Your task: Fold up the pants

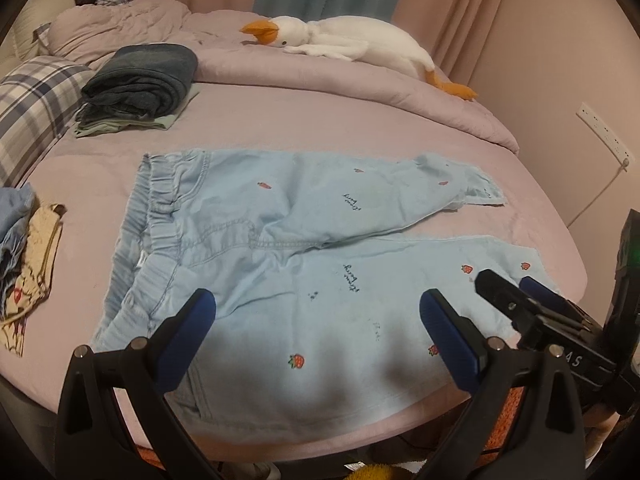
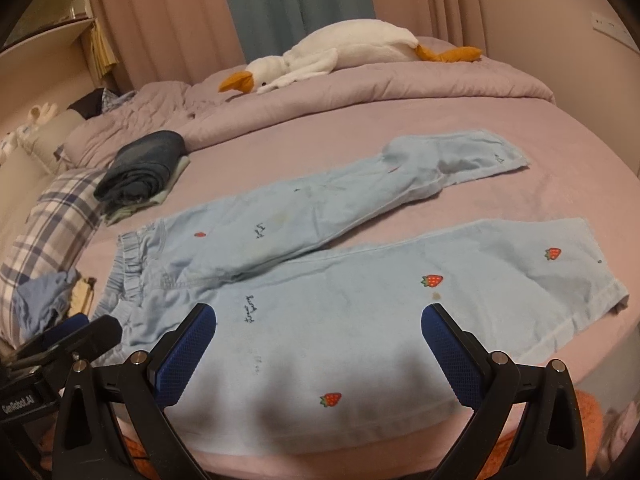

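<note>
Light blue pants with small strawberry prints lie spread flat on the pink bed. The waistband is at the left and both legs run to the right, splayed apart. My left gripper hovers open over the near hip and thigh, touching nothing. In the right wrist view the same pants show both legs, and my right gripper is open above the near leg. Each gripper shows in the other's view: the right gripper by the near cuff, the left gripper by the waistband.
A white plush goose lies on the bunched quilt at the back. A folded stack of dark clothes sits back left by a plaid pillow. Loose clothes lie at the left edge. The right wall has a socket and cable.
</note>
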The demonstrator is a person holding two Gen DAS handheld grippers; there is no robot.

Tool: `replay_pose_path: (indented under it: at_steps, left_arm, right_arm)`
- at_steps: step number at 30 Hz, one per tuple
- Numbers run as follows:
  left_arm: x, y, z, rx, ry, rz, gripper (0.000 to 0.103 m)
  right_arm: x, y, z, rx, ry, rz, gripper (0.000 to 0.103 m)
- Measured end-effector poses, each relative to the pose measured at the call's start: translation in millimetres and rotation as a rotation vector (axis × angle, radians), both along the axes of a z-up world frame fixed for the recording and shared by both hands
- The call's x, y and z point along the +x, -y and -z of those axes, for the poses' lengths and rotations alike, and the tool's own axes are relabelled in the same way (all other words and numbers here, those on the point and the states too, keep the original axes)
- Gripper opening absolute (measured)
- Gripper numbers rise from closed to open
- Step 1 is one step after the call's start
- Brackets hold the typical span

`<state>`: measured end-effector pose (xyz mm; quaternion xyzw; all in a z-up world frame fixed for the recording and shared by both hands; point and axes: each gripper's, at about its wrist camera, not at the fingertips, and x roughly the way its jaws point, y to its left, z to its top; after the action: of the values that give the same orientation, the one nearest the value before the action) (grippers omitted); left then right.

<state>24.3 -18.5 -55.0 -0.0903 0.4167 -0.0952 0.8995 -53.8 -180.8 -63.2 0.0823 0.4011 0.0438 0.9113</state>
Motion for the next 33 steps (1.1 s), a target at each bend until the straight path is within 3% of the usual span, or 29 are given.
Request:
replay_pose_path:
  at_steps: [8,13,17,23,33]
  left_arm:
    - [-3,6,-12,-0.017,0.016,0.004,0.102]
    - [-26,9,-21,-0.044,0.063,-0.008,0.102]
    - [-40,12,-18,-0.034,0.060,-0.047,0.102]
    - [-59,12,-18,-0.019,0.045,-0.075,0.102]
    - [-66,-2,-43,-0.043,0.110,-0.109,0.102]
  right_arm:
    - [7,3,-12,0.008,0.011,0.005,0.103]
    - [-13,9,-30,0.023,0.087,-0.002,0.103]
    - [-26,14,-24,0.027,0.060,-0.015,0.103]
    - [-41,23,-26,0.032,0.098,-0.009,0.103]
    - [-48,12,-46,0.043,0.154,-0.059,0.103]
